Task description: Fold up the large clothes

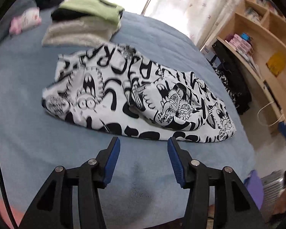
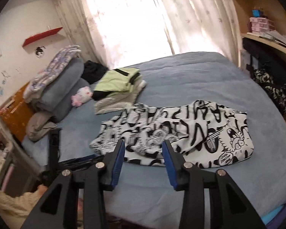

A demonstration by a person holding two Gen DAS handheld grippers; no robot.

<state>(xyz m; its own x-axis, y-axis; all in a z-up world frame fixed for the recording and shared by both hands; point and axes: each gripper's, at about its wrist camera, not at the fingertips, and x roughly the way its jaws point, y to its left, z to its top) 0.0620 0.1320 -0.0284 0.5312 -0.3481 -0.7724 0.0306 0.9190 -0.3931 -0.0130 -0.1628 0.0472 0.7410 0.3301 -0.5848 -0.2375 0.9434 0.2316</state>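
Bed (image 1: pixel 19 114) is holding the printed shirt (image 1: pixel 124 95), lying partly folded mid-bed | stack (image 1: pixel 82 22) is sitting done beyond it | you are holding both grippers, left (image 1: pixel 144 143) and right (image 2: pixel 143 145), released (nothing between jaws) | final folds are remaining, likely

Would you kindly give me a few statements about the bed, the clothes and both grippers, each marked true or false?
1. The black-and-white cartoon-print garment lies on the blue bedspread. True.
2. The left gripper is clamped on that garment. False: it is open, nothing between its blue pads.
3. A light green folded garment tops the stack of folded clothes. True.
4. The right gripper is shut. False: it is open.
5. The pink-and-white plush toy sits on the stack. False: it lies beside it.
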